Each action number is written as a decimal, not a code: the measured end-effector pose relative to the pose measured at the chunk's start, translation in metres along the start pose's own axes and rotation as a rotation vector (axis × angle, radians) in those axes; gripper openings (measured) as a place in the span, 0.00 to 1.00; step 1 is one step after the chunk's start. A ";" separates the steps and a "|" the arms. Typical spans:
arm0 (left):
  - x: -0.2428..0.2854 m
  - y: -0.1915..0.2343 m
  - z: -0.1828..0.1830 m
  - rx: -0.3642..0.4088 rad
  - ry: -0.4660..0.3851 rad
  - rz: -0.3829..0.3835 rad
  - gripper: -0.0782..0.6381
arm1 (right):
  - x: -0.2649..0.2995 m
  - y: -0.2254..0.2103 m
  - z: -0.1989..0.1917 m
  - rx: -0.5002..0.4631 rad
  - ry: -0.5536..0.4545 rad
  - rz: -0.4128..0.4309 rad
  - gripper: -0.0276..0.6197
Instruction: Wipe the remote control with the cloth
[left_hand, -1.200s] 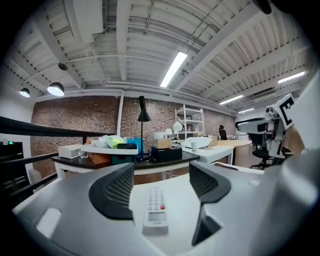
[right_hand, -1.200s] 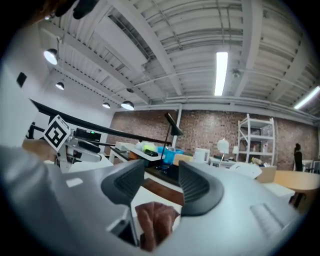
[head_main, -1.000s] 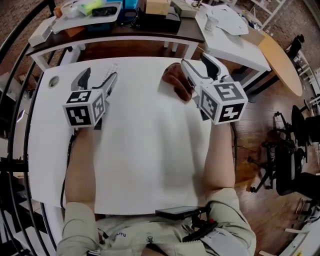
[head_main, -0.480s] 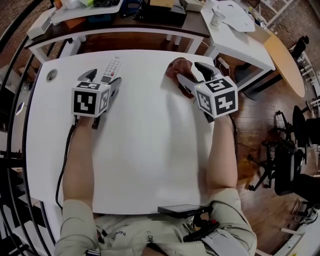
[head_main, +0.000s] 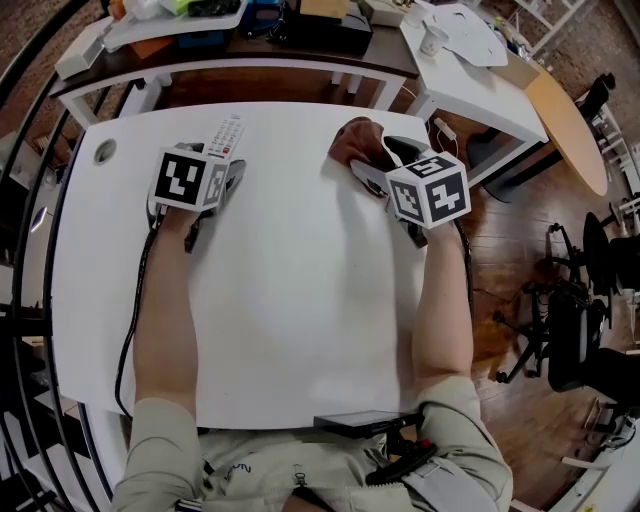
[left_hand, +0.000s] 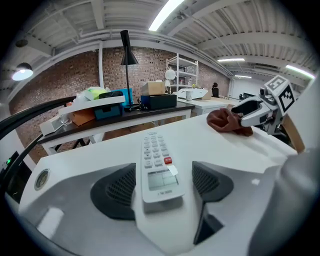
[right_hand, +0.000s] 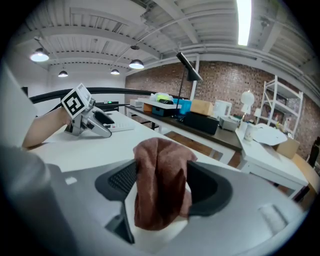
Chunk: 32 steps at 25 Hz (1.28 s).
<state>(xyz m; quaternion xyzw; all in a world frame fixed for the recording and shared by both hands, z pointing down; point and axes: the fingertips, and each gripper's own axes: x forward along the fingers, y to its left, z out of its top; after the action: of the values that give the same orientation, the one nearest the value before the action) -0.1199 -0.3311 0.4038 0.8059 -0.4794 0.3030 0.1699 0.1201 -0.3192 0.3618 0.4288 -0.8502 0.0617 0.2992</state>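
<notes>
A white remote control lies flat on the white table, its near end between the jaws of my left gripper. Both pads stand a little off its sides, so that gripper is open. In the head view the remote pokes out beyond the left gripper. A crumpled brown cloth stands on the table between the jaws of my right gripper. Those jaws are opening and do not squeeze it. From above, the cloth sits at the right gripper's tips.
A dark desk beyond the table's far edge carries trays, boxes and a lamp. A white side table stands at the back right. A cable hole is at the table's far left. A black device rests at the near edge.
Both grippers have come down to the table and tipped forward. The left now straddles the remote's near end. The right now straddles the cloth, with its jaws wider.
</notes>
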 end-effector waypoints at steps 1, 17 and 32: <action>0.001 0.000 0.000 -0.003 0.010 -0.011 0.62 | 0.002 0.002 -0.003 0.002 0.010 0.009 0.53; -0.005 0.001 0.004 0.067 -0.064 0.017 0.46 | 0.016 0.006 -0.030 0.007 0.104 0.050 0.50; -0.032 -0.032 0.029 0.176 -0.252 0.039 0.45 | 0.005 0.000 -0.014 0.003 0.006 -0.035 0.26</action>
<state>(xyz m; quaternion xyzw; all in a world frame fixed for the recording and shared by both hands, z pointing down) -0.0943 -0.3104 0.3615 0.8398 -0.4842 0.2433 0.0311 0.1243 -0.3182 0.3760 0.4438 -0.8415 0.0589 0.3023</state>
